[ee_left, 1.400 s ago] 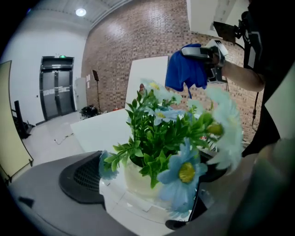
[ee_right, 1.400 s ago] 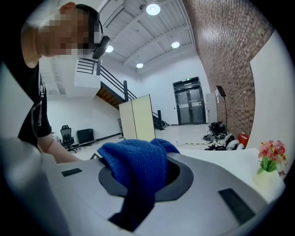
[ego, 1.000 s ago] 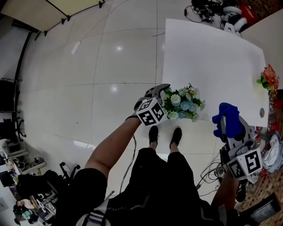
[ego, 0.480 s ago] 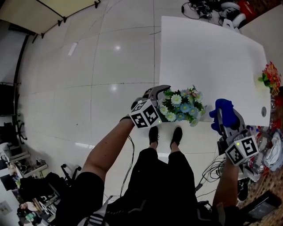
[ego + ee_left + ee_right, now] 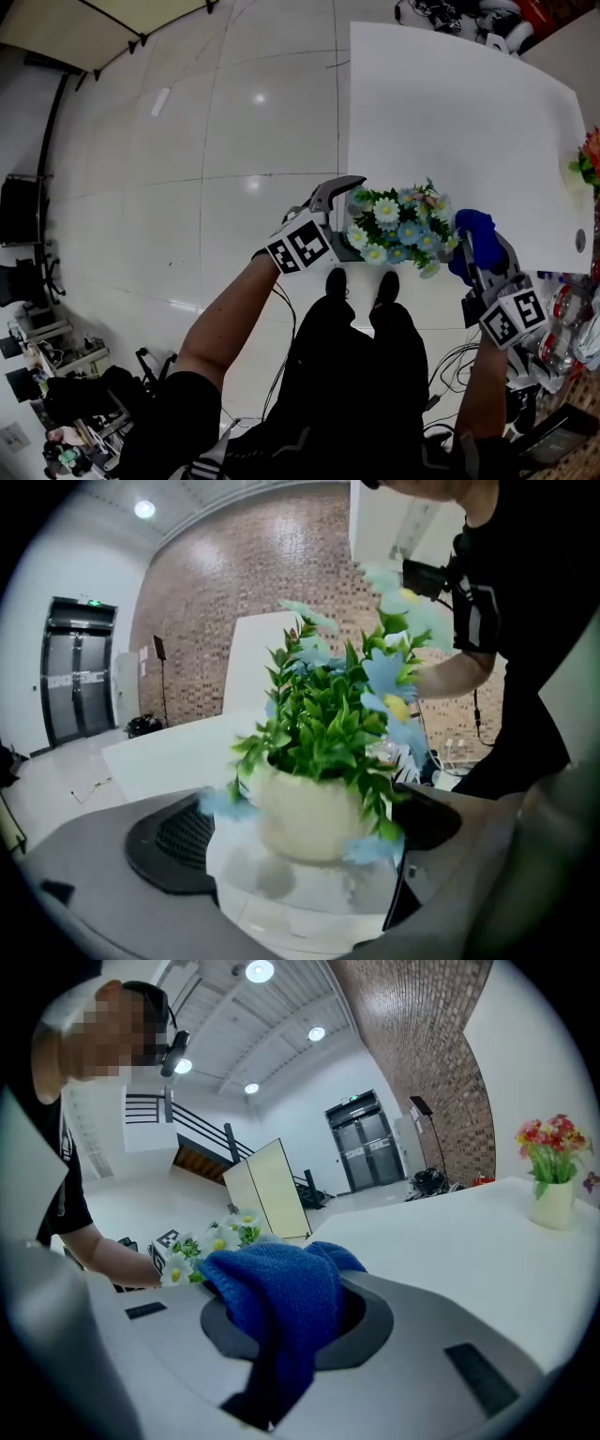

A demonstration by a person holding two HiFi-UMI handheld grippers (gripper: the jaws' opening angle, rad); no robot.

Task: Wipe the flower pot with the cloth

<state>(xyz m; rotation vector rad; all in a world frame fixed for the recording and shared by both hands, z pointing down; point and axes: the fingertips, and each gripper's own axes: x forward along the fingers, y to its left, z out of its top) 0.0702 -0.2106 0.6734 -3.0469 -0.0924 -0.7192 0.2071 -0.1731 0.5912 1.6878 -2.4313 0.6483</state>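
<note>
So the left gripper has its jaws clamped tight on the cream flower pot. You only see the pot itself in the left gripper view, since from the head view the blue and white daisies cover it. The right gripper is pinched on a blue knitted cloth, which is just beside the blooms at the near edge of the white table. The right gripper view also catches a second pot of red flowers further along the table.
</note>
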